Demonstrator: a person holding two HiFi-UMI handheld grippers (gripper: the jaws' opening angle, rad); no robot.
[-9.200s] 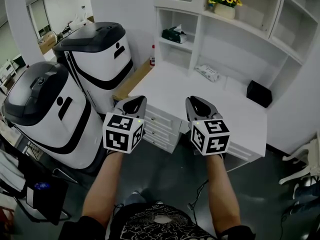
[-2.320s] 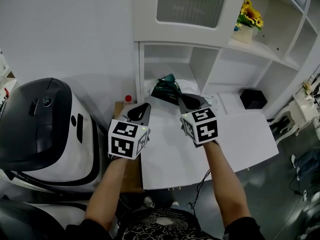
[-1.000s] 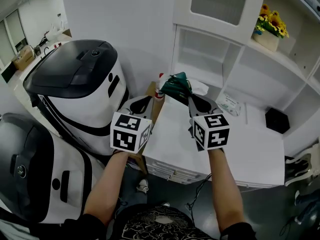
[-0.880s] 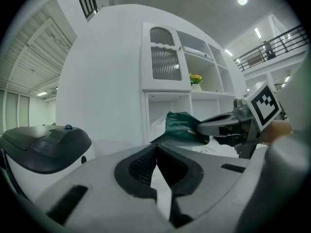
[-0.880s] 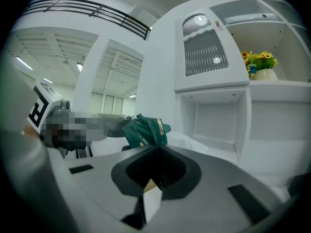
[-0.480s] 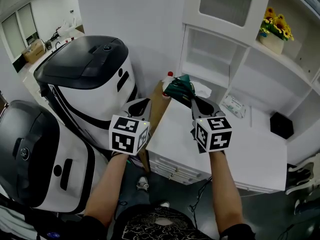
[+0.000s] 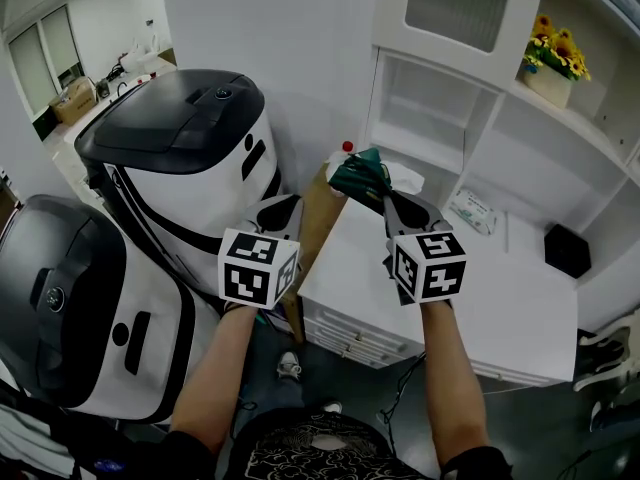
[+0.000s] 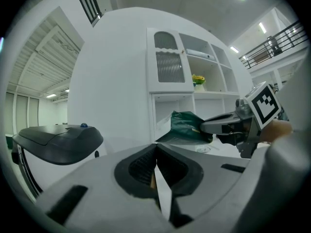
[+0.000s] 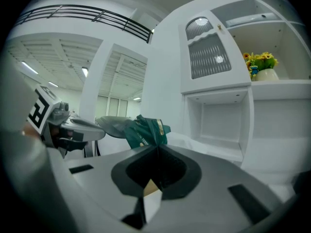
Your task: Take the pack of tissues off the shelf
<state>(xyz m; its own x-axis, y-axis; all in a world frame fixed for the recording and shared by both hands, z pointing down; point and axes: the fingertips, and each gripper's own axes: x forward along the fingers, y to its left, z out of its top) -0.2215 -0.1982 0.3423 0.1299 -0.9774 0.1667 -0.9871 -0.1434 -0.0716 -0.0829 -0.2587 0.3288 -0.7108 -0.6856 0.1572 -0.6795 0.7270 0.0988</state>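
The right gripper [image 7: 386,198] was pinched shut on one end of the green pack of tissues [image 7: 357,172]. The pack stuck out past the tips of its jaws. It was up in the air, in front of the open shelf [image 7: 425,118] and over the left end of the white desk [image 7: 500,288]. The left gripper [image 7: 284,206] was closed with nothing in it, a little to the left of the pack.
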